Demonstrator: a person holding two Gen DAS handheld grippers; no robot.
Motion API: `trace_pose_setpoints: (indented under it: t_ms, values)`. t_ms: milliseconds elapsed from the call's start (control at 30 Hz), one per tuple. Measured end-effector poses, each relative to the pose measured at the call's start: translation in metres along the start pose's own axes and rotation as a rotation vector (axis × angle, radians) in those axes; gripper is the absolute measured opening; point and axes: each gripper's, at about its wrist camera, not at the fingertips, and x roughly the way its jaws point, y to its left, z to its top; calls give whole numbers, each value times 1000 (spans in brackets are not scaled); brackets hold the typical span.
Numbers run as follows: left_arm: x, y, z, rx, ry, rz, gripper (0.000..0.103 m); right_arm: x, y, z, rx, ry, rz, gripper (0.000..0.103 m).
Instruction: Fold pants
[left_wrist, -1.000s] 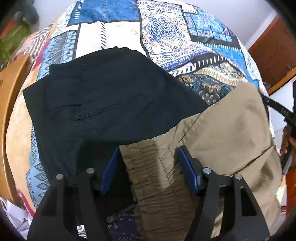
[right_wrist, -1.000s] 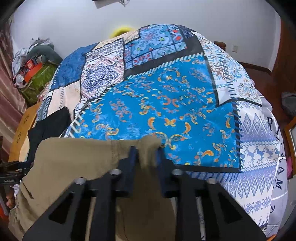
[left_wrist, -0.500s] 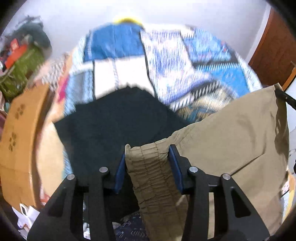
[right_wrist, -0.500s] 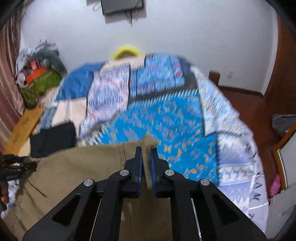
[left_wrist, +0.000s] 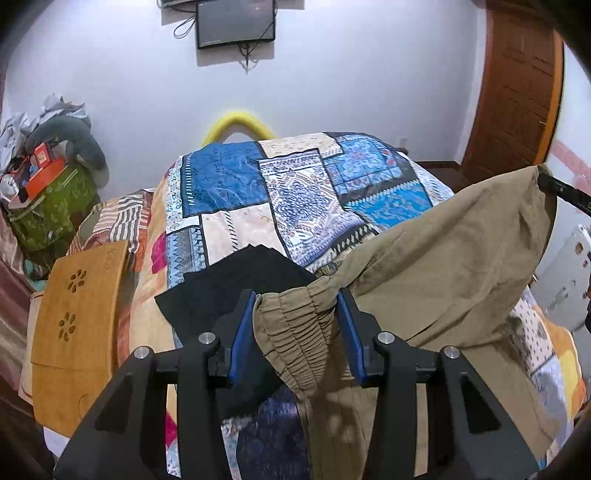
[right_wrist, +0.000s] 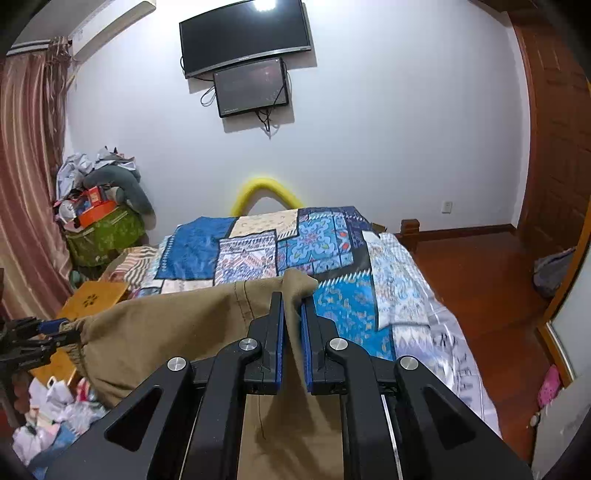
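Khaki pants (left_wrist: 454, 266) hang stretched in the air between my two grippers above the bed. My left gripper (left_wrist: 297, 299) is shut on the bunched elastic waistband (left_wrist: 299, 332). My right gripper (right_wrist: 291, 306) is shut on the other end of the pants (right_wrist: 166, 332), and a fabric corner pokes up past its fingers. The left gripper shows at the left edge of the right wrist view (right_wrist: 44, 332). The lower part of the pants hangs out of sight below both views.
A black folded garment (left_wrist: 236, 280) lies on the patchwork bedspread (left_wrist: 295, 192) under the left gripper. A wooden lap table (left_wrist: 77, 325) stands at the bed's left. Clutter is piled in the left corner (right_wrist: 99, 210). Monitors hang on the far wall (right_wrist: 247, 37). Wooden floor (right_wrist: 480, 266) lies to the right.
Both grippers have risen and tilted up, lifting the khaki pants off the bed. The wall and monitors have come into view. The left jaws closed in on the waistband.
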Motion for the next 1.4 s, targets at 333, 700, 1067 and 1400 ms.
trace_pose_setpoints:
  t_ms: [333,700,1067,1400]
  values:
    - [-37,-14,-67,50,13,-34,45,-72,9,-74,44,54,23,7]
    - [-55,-12,-140,18,87,-108,46,-111,26,-148,117,129,28,8]
    - [-65,-24,-182,58,157,-64,46,-127,22,-215,164,250,-71,16]
    - [-89,-13,-161,44,123,-23,73,-162,30,-198,123,207,-104,28]
